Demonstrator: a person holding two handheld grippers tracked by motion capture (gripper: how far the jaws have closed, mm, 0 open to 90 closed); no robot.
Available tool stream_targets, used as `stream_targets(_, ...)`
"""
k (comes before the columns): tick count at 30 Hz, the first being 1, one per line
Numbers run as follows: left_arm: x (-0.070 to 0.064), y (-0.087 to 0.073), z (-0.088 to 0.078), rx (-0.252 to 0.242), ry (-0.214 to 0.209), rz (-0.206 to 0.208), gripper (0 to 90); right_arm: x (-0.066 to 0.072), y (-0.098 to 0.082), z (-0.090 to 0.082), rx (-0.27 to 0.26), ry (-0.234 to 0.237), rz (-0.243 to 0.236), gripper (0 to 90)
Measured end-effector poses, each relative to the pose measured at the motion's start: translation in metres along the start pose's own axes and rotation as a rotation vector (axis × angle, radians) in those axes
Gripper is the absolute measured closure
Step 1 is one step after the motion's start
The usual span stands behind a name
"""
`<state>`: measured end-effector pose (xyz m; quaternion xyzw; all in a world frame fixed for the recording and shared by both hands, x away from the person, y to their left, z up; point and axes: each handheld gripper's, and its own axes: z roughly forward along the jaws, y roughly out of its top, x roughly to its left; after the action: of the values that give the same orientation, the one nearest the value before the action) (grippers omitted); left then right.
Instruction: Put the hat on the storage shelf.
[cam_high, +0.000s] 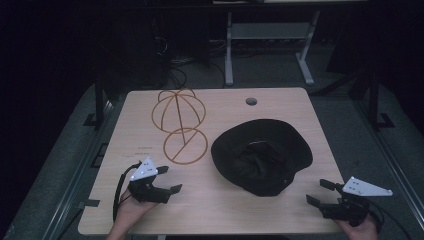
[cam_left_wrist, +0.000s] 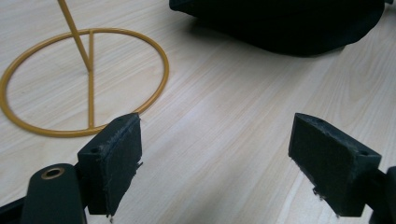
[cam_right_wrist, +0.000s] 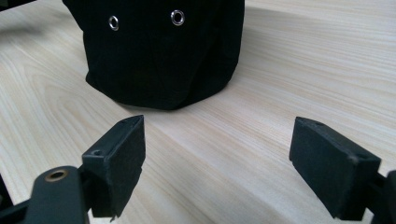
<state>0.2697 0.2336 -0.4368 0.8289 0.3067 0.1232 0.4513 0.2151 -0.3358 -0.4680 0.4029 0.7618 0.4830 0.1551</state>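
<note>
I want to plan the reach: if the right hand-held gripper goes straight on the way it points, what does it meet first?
Most likely the black hat. The right hand-held gripper has its jaws open over bare table, and the hat's cloth lies ahead, slightly left of centre. How far off it is remains unclear.

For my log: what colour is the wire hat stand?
Golden yellow; the wire hat stand shows best in the high view.
</note>
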Motion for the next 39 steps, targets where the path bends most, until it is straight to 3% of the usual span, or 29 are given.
stream_targets(9, -0.003, 0.0, 0.002, 0.003, -0.012, -0.006, 17.1, -0.001, 0.0, 0.001, 0.005, 0.011, -0.006, 17.6)
stream_targets(18, -0.014, 0.014, 0.003, -0.034, -0.073, -0.01, 17.0, 0.005, 0.002, 0.001, -0.003, 0.001, -0.014, 17.6)
stream_targets(26, -0.034, 0.049, 0.016, -0.019, -0.147, 0.067, 17.3, 0.005, 0.003, -0.004, -0.047, 0.008, 0.023, 17.6)
stream_targets(39, -0.068, 0.088, 0.044, 0.012, -0.246, 0.189, 17.6, 0.007, 0.003, -0.001, -0.022, 0.01, 0.012, 17.6)
